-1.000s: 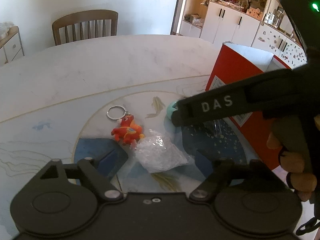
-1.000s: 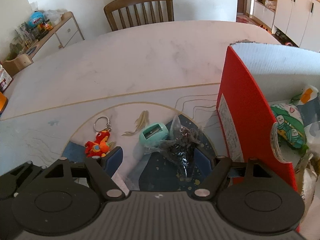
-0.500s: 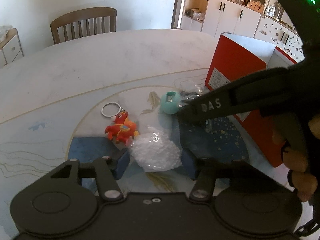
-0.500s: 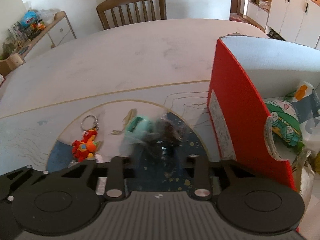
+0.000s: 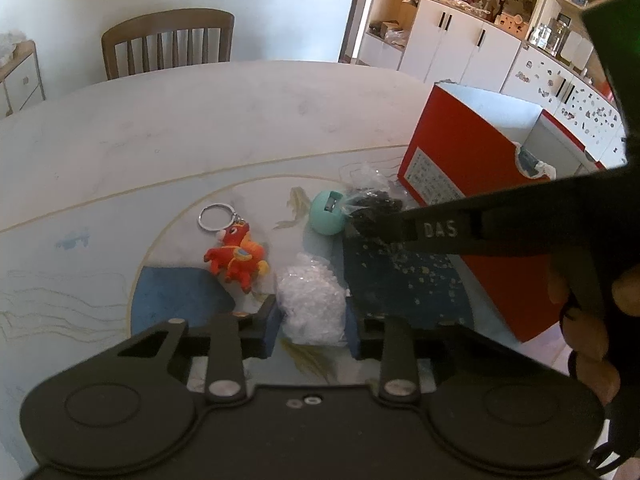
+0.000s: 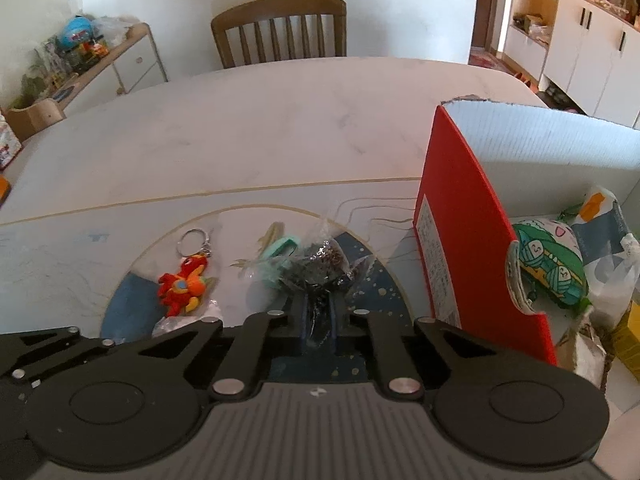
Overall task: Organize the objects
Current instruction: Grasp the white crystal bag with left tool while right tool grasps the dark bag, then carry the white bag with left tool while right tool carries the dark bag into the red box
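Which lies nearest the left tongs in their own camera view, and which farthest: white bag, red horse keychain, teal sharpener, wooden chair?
1. white bag, between the left tongs.
2. red horse keychain, just left.
3. teal sharpener, beyond, slightly right.
4. wooden chair, across the table.

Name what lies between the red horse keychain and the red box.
In the left wrist view, a teal sharpener and a bag of dark beads lie between the keychain and box.

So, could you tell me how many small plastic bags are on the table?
2: the white-bead bag sits between the left hand-held gripper fingers; the dark-bead bag is pinched by the right hand-held gripper, beside the red box.
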The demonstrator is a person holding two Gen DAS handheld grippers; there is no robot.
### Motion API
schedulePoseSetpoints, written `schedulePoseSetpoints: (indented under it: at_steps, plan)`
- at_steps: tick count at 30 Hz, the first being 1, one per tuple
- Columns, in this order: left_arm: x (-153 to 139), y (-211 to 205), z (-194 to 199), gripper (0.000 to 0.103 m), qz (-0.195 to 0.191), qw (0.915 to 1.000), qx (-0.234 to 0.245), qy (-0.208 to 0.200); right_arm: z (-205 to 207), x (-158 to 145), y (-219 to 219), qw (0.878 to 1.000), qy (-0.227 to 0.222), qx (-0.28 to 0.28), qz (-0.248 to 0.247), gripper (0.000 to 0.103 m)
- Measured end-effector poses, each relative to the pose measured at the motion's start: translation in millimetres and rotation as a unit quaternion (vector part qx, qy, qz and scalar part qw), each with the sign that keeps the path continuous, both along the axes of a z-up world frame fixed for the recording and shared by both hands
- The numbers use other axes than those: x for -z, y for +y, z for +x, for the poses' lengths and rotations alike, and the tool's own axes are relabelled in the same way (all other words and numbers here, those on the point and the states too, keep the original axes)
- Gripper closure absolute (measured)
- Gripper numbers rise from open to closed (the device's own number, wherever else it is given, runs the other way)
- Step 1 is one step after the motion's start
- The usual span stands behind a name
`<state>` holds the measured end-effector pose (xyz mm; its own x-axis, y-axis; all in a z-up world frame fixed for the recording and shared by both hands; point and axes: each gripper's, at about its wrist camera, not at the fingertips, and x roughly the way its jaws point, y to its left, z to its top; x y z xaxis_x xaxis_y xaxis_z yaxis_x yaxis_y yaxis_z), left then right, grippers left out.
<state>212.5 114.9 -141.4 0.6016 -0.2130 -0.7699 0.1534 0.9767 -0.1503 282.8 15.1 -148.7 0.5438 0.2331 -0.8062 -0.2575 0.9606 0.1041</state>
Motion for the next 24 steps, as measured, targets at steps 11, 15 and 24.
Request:
schedulePoseSetpoints:
  at_steps: [11,15,24]
  plan:
    - [-38,4,-19,0.072,-0.029,0.9994,-0.012,-0.015,-28,-44,-16,0.999,-0.014,-0.018,0.036,0.094]
    - [-57,2,-26,0.072,-0.041,0.9988,-0.01,-0.026,-39,-62,-27,0.999,-0.021,-0.018,0.046,0.094]
    - [-102,-23,-43,0.072,-0.057,0.9963,0.007,-0.064,-66,-104,-66,0.996,-0.043,-0.022,0.071,0.094]
